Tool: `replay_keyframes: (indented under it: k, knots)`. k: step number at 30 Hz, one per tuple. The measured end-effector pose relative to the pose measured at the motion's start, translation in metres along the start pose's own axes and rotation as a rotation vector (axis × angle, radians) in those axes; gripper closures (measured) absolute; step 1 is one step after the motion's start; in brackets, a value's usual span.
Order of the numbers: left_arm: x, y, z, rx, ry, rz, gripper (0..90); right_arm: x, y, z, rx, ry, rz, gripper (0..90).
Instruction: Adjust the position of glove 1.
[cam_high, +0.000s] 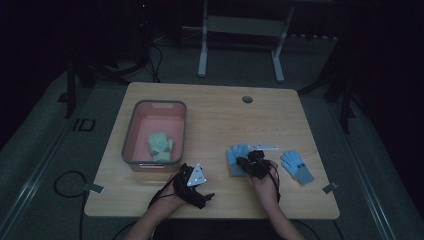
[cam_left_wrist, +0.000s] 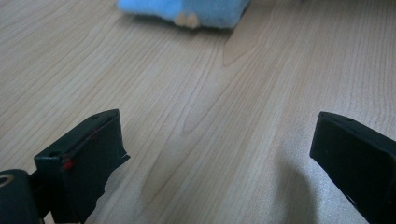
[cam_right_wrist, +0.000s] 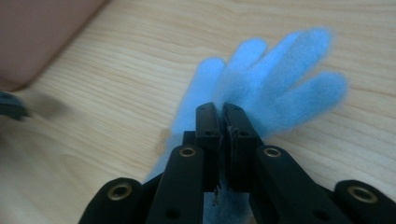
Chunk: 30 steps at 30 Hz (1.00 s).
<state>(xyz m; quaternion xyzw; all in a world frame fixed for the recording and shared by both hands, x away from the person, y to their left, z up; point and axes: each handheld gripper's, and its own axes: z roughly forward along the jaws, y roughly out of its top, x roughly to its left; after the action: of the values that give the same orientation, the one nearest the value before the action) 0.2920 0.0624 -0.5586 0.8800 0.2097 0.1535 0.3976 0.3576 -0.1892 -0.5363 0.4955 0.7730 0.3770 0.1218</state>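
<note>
right gripper (cam_right_wrist: 223, 122): jaws together, over the light-blue glove (cam_right_wrist: 275, 79) lying flat on the tabletop (cam_right_wrist: 116, 93), its fingers beyond the tips; grip on fabric unclear | left gripper (cam_left_wrist: 215, 154): jaws wide apart, nothing between, parked low | likely bound for pink bin (cam_high: 131, 131)

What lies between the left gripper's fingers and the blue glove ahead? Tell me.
Bare wooden table, nothing else, in the left gripper view: the open fingers stand apart from the blue glove.

Pink bin with grey rim (cam_high: 131, 131) set on the left half of the wooden table (cam_high: 220, 115), yellow-green gloves (cam_high: 160, 146) laid inside the bin, round hole (cam_high: 247, 99) seen in the table's far edge, right of the bin.
</note>
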Motion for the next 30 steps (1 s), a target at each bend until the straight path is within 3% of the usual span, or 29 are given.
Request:
replay_keyframes:
  k: [6, 9, 13, 20, 23, 24, 25, 26, 28, 30]
  knots:
    - [0.000, -0.001, 0.000, -0.008, -0.011, -0.007, 2.7, -0.005, -0.008, 0.009, 0.016, -0.016, 0.001, 79.7]
    - [0.000, -0.001, 0.000, -0.003, -0.013, -0.003, 2.7, -0.004, -0.004, 0.003, 0.016, -0.014, -0.012, 72.1]
    - [0.000, -0.001, 0.000, -0.001, -0.015, 0.001, 2.7, -0.007, 0.001, -0.007, 0.006, -0.017, -0.046, 70.5]
    - [0.004, -0.001, -0.004, -0.028, -0.027, -0.021, 2.7, -0.031, 0.010, -0.027, -0.025, 0.023, -0.121, 70.0]
    - [0.004, -0.002, -0.004, -0.027, -0.026, -0.024, 2.7, -0.050, 0.009, -0.041, -0.028, 0.024, -0.151, 69.8]
    - [0.004, -0.002, -0.003, -0.025, -0.026, -0.022, 2.7, -0.050, 0.009, -0.041, -0.028, 0.024, -0.151, 69.8]
    - [0.004, -0.002, -0.003, -0.022, -0.025, -0.020, 2.7, -0.061, 0.008, -0.048, -0.035, 0.016, -0.170, 68.7]
    - [0.003, -0.002, -0.003, -0.018, -0.027, -0.017, 2.7, -0.061, 0.008, -0.048, -0.035, 0.016, -0.170, 68.7]
    - [0.003, -0.002, -0.002, -0.015, -0.026, -0.014, 2.7, -0.080, 0.005, -0.060, -0.041, 0.020, -0.172, 68.2]
    - [0.003, -0.002, -0.001, -0.011, -0.025, -0.012, 2.7, -0.087, 0.004, -0.064, -0.046, 0.028, -0.170, 68.2]
